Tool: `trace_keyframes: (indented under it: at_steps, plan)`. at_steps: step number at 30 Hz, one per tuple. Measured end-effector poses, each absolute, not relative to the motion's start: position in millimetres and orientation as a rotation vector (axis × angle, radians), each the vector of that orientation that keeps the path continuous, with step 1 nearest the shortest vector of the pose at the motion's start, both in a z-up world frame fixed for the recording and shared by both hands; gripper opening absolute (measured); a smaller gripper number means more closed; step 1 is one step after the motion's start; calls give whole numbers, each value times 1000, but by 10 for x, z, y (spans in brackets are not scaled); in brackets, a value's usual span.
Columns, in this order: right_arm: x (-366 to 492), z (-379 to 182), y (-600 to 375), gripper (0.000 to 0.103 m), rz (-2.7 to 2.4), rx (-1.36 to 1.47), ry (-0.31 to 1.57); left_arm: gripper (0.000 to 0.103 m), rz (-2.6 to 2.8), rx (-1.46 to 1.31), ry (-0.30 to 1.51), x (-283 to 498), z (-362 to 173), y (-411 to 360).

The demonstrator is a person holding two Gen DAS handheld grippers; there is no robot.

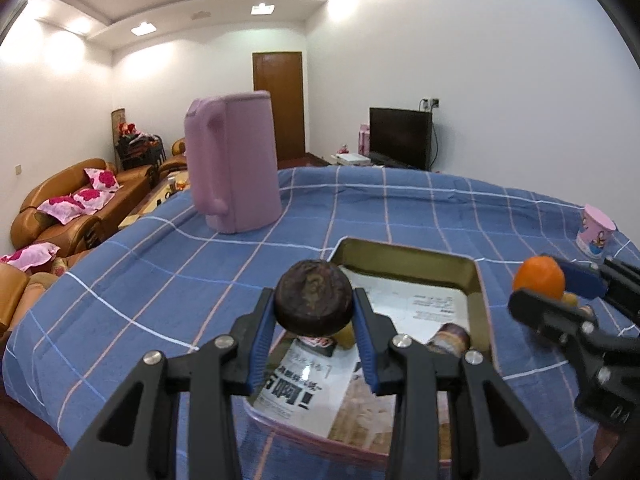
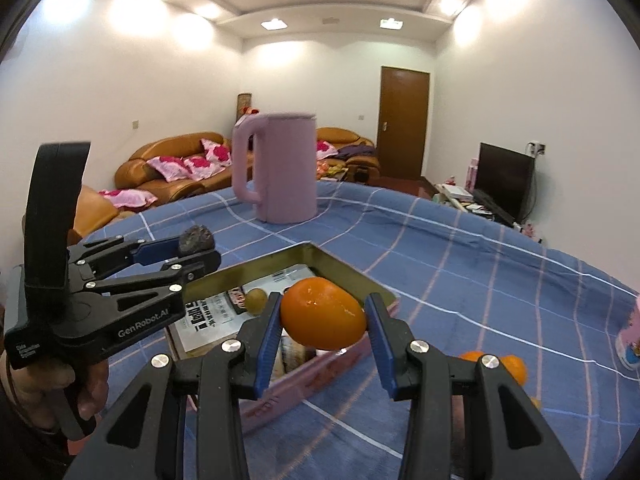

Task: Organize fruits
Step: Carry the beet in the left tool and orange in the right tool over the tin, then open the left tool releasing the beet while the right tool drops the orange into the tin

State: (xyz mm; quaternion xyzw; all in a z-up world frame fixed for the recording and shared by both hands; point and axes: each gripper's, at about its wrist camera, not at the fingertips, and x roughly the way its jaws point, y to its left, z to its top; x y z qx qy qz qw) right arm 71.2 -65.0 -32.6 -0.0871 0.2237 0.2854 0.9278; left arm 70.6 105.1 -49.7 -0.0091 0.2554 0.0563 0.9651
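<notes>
My left gripper (image 1: 314,306) is shut on a dark purple wrinkled fruit (image 1: 313,298) and holds it above the near end of a gold-walled tin tray (image 1: 478,276) lined with printed paper. My right gripper (image 2: 323,320) is shut on an orange (image 2: 322,313) and holds it over the tray's (image 2: 256,270) near right edge. The right gripper and orange (image 1: 539,277) show at the right of the left wrist view. The left gripper and dark fruit (image 2: 196,239) show at the left of the right wrist view. A small yellow-green fruit (image 2: 256,300) lies in the tray.
A pink kettle (image 1: 234,164) stands on the blue checked cloth (image 1: 160,264) behind the tray. A pink printed cup (image 1: 596,232) stands at the far right. Two more oranges (image 2: 508,366) lie on the cloth right of the tray. A small jar (image 1: 450,338) lies in the tray.
</notes>
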Motion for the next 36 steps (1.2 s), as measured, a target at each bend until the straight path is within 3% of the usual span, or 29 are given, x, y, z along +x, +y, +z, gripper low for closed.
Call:
trace_keyframes:
  at_steps: [24, 26, 29, 36]
  plan:
    - [867, -731, -180, 44, 636, -279, 637, 41, 120, 12, 605, 799, -705, 1098]
    - [876, -737, -175, 45, 634, -278, 641, 48, 118, 12, 606, 790, -703, 1083]
    - [847, -712, -194, 65, 617, -274, 618, 64, 129, 11, 591, 754, -679, 1080]
    - [687, -603, -433, 66, 581, -238, 575, 75, 119, -5, 559, 610, -561, 1008]
